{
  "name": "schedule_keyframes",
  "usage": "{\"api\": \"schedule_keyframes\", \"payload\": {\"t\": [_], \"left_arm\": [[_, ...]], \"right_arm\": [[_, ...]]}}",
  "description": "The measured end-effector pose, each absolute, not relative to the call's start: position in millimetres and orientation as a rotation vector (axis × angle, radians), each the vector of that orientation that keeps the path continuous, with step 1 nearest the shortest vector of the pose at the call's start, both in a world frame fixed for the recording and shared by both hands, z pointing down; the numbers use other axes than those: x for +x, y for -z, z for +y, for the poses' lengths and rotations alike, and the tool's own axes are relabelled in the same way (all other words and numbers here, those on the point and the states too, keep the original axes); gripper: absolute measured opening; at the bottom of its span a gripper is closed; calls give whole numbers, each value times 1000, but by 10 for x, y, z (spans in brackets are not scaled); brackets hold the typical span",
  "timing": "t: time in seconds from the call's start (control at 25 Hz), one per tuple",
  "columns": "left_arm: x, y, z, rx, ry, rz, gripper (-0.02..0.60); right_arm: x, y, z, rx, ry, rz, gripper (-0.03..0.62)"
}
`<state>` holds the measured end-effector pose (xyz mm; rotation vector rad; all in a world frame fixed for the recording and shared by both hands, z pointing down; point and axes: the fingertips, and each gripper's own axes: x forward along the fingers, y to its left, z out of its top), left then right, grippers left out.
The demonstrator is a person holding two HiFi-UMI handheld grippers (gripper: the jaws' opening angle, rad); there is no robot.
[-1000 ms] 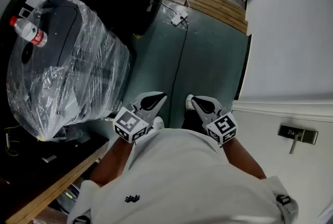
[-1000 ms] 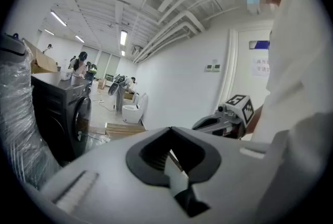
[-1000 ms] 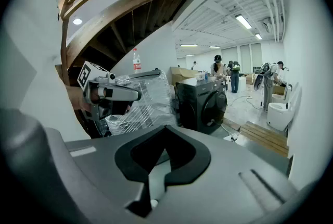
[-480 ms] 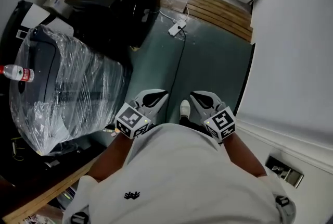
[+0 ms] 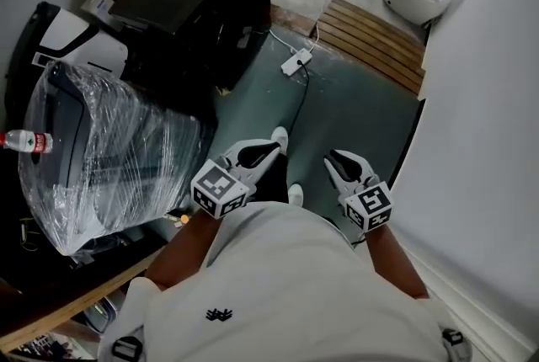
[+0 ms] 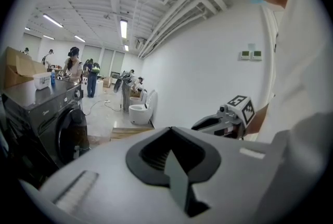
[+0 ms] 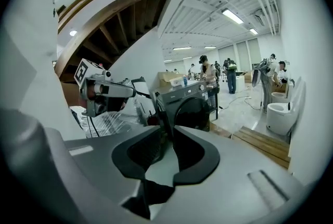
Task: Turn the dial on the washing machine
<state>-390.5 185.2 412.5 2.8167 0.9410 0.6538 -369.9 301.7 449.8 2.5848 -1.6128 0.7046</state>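
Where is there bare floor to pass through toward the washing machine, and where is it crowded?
The teal floor is bare from the power strip across to the white wall. It is crowded on the left: the plastic-wrapped machine stands close beside the washing machine.

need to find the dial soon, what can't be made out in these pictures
- dial setting on the washing machine: right gripper view, too small; head view, seen from above.
- wrapped object: head view, plastic film blurs it.
- bottle label: head view, too small to read.
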Motion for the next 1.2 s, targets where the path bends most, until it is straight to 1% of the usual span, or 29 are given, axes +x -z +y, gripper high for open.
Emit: {"api": "schedule_keyframes", "payload": {"t": [0.16, 0.32, 0.48, 0.64, 0.84, 1.04, 1.2], "left_arm": [[-3224, -4190, 1568, 2825, -622, 880, 55], [-2349, -4244, 1345, 2804, -594, 861, 55], [-1462, -4107, 1152, 2856, -541, 884, 55], [-783, -4028, 978, 2876, -508, 894, 55], [-473, -4006, 683, 2863, -528, 773, 55], [-270, -4168, 188, 2865, -547, 459, 55], [23, -4236, -134, 2875, -536, 199, 55]], "right_arm": [[-3087, -4532, 2866, 2558, -678, -1598, 51], [-2301, -4448, 2685, 2510, -672, -1562, 51], [-1522, -4281, 2449, 2408, -641, -1543, 51], [-652, -4258, 2146, 2372, -608, -1532, 51], [56, -4193, 1609, 2288, -554, -1632, 51], [702, -4350, 937, 2121, -516, -1791, 51], [1313, -4467, 380, 1985, -458, -1920, 51]]}}
